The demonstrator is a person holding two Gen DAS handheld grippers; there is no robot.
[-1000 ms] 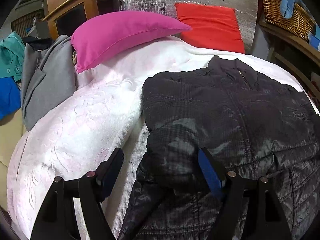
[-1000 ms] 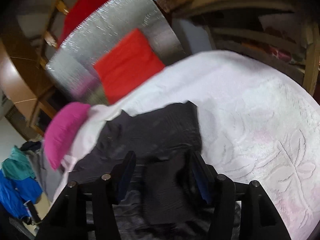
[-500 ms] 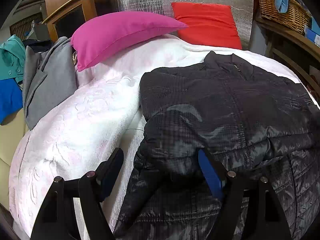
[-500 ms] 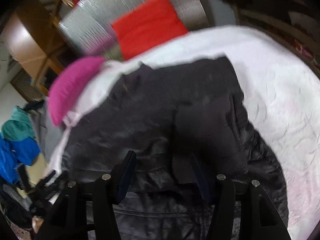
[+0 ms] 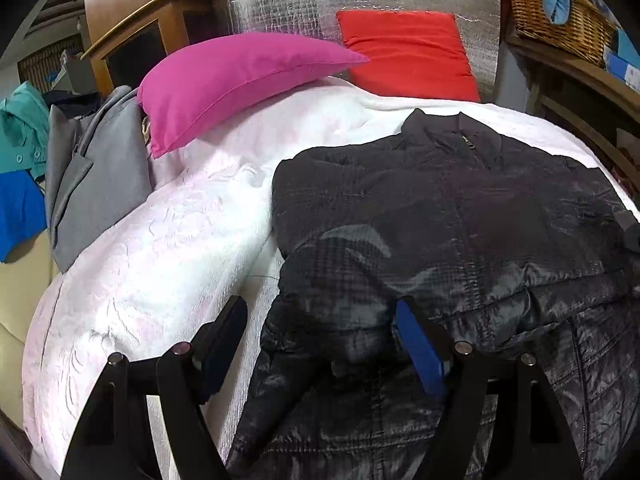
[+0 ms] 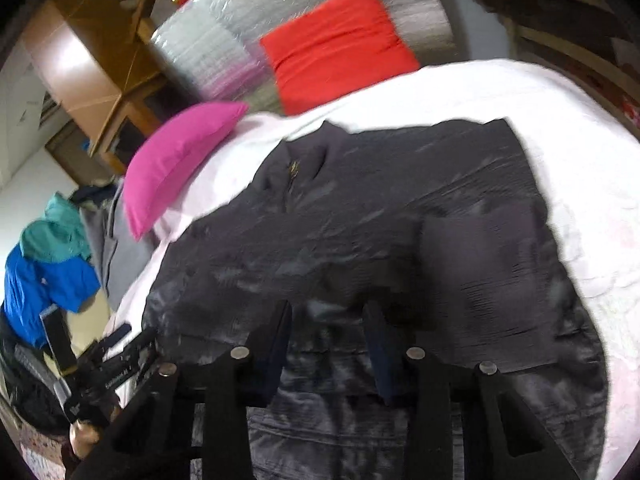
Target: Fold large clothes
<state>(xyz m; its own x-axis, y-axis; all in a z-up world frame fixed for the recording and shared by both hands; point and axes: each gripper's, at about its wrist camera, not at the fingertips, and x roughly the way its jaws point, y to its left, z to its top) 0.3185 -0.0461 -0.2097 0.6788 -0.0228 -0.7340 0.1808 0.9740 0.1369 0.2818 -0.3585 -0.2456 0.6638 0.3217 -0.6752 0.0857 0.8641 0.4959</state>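
The right claw is closing, with a fold of the black jacket between its jaws, though whether the pads already press the cloth is too blurred to tell. From there the jacket runs straight ahead on the white bed cover, collar farthest, its long axis along the claw's line. The left claw stands wide apart over the sleeve at the jacket's left edge, gripping nothing. Judging by this, each claw sits at its own near corner.

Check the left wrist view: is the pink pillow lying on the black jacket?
No. The pink pillow lies on the white bedspread, apart from the black jacket.
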